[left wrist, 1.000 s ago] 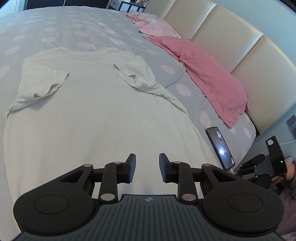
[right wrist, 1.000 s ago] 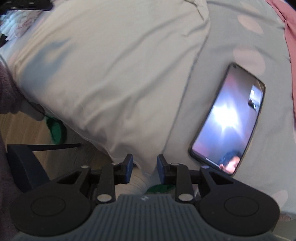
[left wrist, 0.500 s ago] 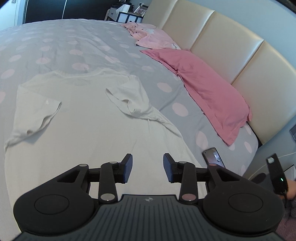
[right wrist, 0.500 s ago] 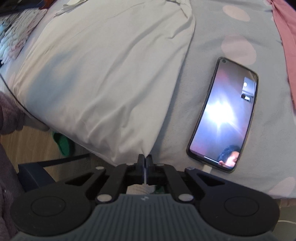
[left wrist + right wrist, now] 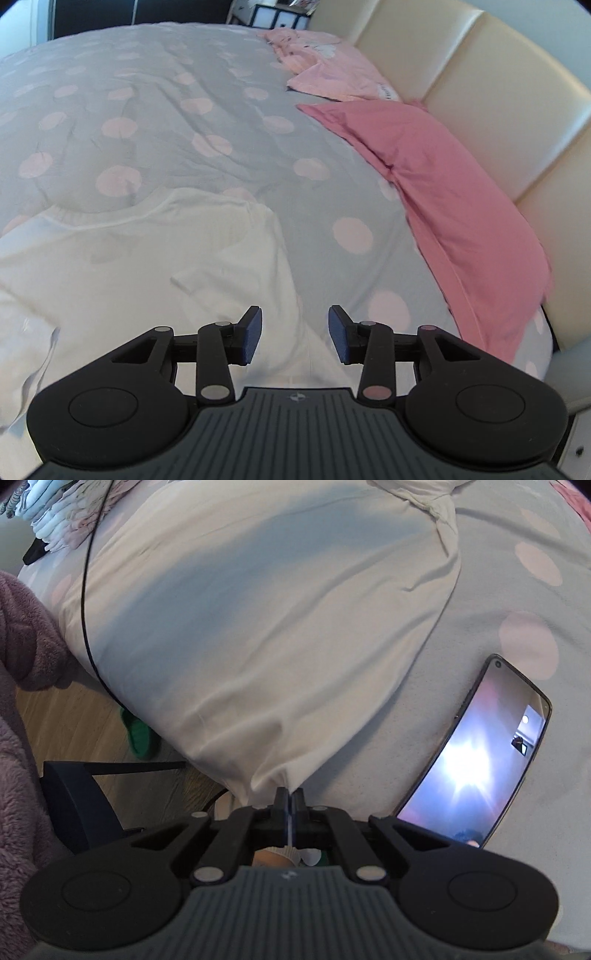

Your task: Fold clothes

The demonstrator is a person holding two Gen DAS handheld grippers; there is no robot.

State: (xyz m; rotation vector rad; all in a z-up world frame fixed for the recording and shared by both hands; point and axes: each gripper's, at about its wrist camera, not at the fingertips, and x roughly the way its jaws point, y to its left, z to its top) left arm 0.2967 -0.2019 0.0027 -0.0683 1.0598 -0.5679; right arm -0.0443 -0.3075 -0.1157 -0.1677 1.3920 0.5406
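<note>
My right hand-held gripper (image 5: 289,798) was clenched on the white T-shirt's (image 5: 266,620) hem corner at the bed's (image 5: 517,602) edge, while my left hand-held gripper (image 5: 295,334), released, hung over its sleeve (image 5: 236,258), the shirt's length running toward the bed's middle.

The left tool (image 5: 295,332) hangs above the bed (image 5: 155,110) with its jaws apart and nothing between them. Under it lies a white T-shirt (image 5: 122,266), spread flat on the grey duvet with pink dots; one sleeve (image 5: 236,266) is folded in over the body, and the shirt's side edge runs just below the gap in the jaws. Along the bed's headboard edge lie a deep pink pillow (image 5: 454,206) and, farther off, a pale pink folded garment (image 5: 332,77). The cream padded headboard (image 5: 498,92) stands behind them.
</note>
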